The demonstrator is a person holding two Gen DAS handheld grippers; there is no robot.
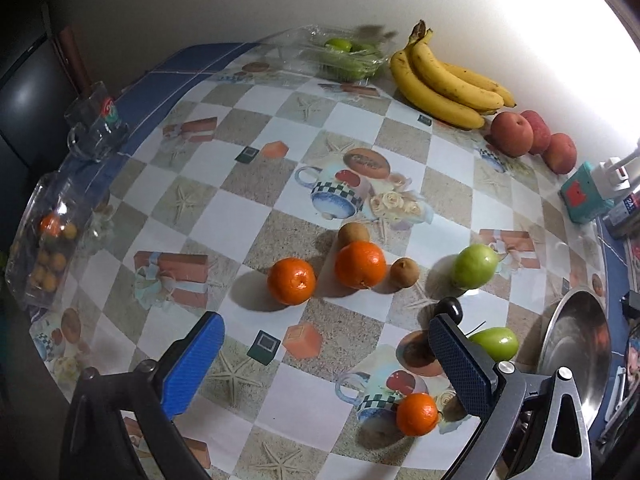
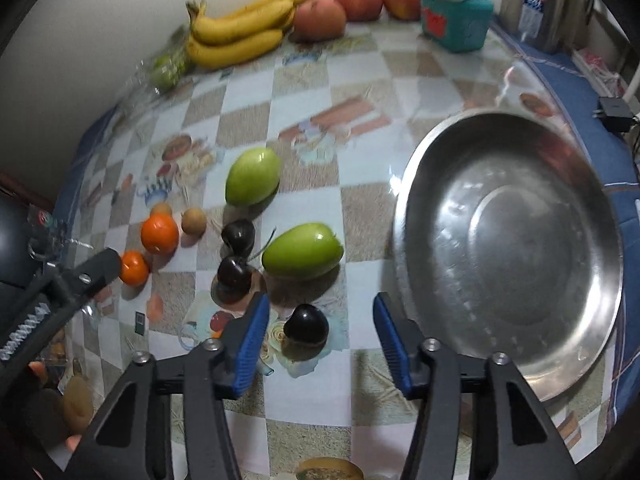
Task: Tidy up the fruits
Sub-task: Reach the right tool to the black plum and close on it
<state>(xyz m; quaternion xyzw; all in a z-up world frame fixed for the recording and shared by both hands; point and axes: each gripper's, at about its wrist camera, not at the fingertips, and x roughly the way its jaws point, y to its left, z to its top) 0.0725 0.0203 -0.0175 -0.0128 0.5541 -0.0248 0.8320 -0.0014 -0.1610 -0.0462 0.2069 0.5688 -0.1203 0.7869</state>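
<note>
The dark plum (image 2: 306, 326) is sitting on the checkered tablecloth (image 2: 308, 380), right between the blue pads of the right gripper (image 2: 320, 344) — jaws apart, not touching it yet, probably lining up a grab. The steel bowl (image 2: 508, 240) is waiting empty just to the right, likely the drop spot. The left gripper (image 1: 320, 364) is hanging open too, gripping nothing, near the oranges (image 1: 291, 281) — guessing those come later.
</note>
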